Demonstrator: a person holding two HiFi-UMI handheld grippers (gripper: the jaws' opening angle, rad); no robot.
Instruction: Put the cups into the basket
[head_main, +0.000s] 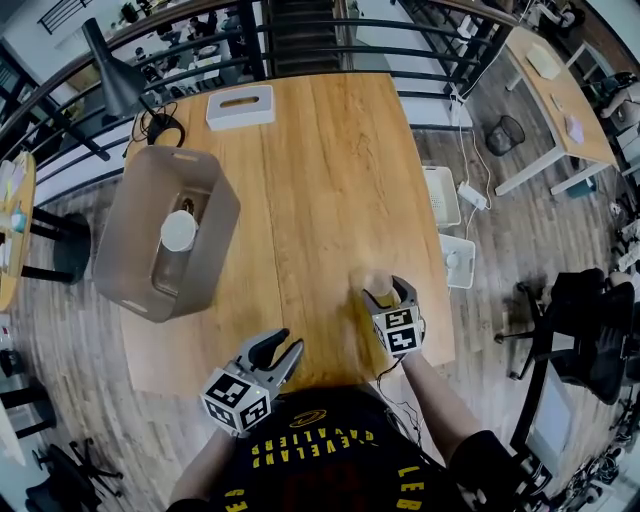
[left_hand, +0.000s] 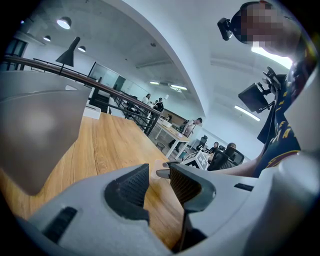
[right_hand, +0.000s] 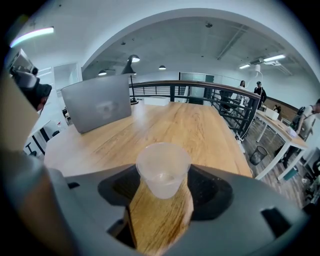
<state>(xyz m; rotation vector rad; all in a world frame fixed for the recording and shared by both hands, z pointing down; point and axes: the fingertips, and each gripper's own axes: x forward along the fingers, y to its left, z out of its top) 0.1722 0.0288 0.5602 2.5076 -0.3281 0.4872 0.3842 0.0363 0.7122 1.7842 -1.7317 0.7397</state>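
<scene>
1. Head view: up high, aimed steeply down at the wooden table (head_main: 330, 180). It takes in the whole top, with the left gripper (head_main: 285, 352) and right gripper (head_main: 385, 290) near the bottom edge.
2. Left gripper view: sits low over the tabletop and faces along its jaws across the wood. The grey basket (left_hand: 40, 135) wall is close on the left.
3. Right gripper view: tilted down along its jaws, super close on the translucent cup (right_hand: 162, 170), with the basket further back on the left.
4. All three views share the table and the basket.

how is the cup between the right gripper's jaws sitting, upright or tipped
Upright: the translucent plastic cup stands rim-up on the wooden table.
</scene>
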